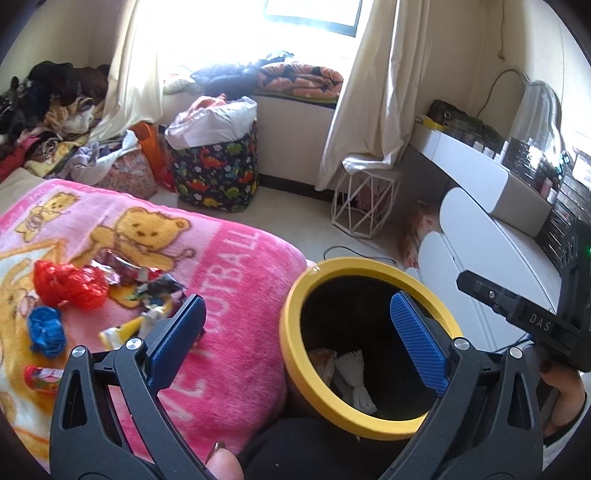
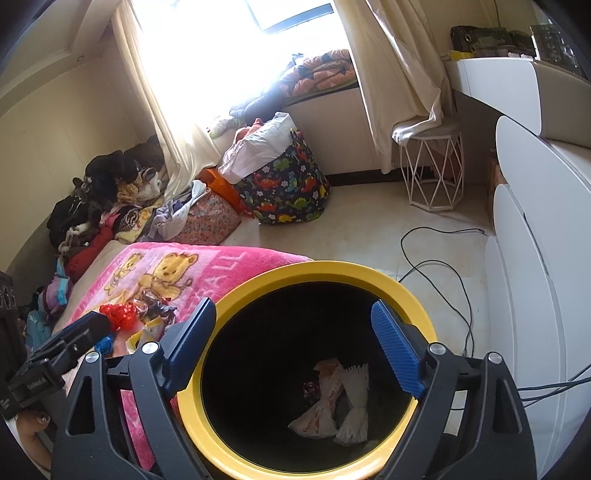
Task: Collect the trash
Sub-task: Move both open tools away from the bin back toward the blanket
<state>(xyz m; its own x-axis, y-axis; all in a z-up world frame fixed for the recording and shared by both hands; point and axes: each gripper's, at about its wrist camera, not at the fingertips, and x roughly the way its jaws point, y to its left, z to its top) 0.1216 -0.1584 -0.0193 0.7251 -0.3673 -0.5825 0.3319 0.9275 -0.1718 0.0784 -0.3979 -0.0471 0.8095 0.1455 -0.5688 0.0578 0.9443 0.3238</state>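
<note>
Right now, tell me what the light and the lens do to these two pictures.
Left wrist view: the window is blown out to white, the frame bends at its dark corners, and the bin's inside is nearly black. Right wrist view: the same glare bleaches the curtain; the wrappers at the bin's bottom show dimly.

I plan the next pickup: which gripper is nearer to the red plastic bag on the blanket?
Left. The left gripper hangs beside the red plastic bag; the right gripper hangs over the bin.
</note>
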